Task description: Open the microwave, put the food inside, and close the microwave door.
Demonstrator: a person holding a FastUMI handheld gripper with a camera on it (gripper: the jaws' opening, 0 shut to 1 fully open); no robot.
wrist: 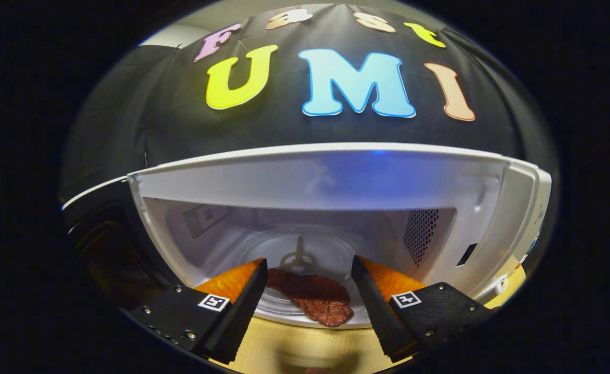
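Gripper view: the gripper (309, 272) is spread wide, its fingers (242, 306) touching nothing. Between them, just ahead, the meat (313, 298) lies at the front lip of the microwave (336, 182), seemingly half over the edge. Its door (102, 244) stands open to the left. Wooden table (305, 345) shows below.

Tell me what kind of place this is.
Likely a staged recording booth, not a real kitchen: a white microwave with its door open stands on a wooden table before a black cloth wall. The open gripper brackets a meat slice.
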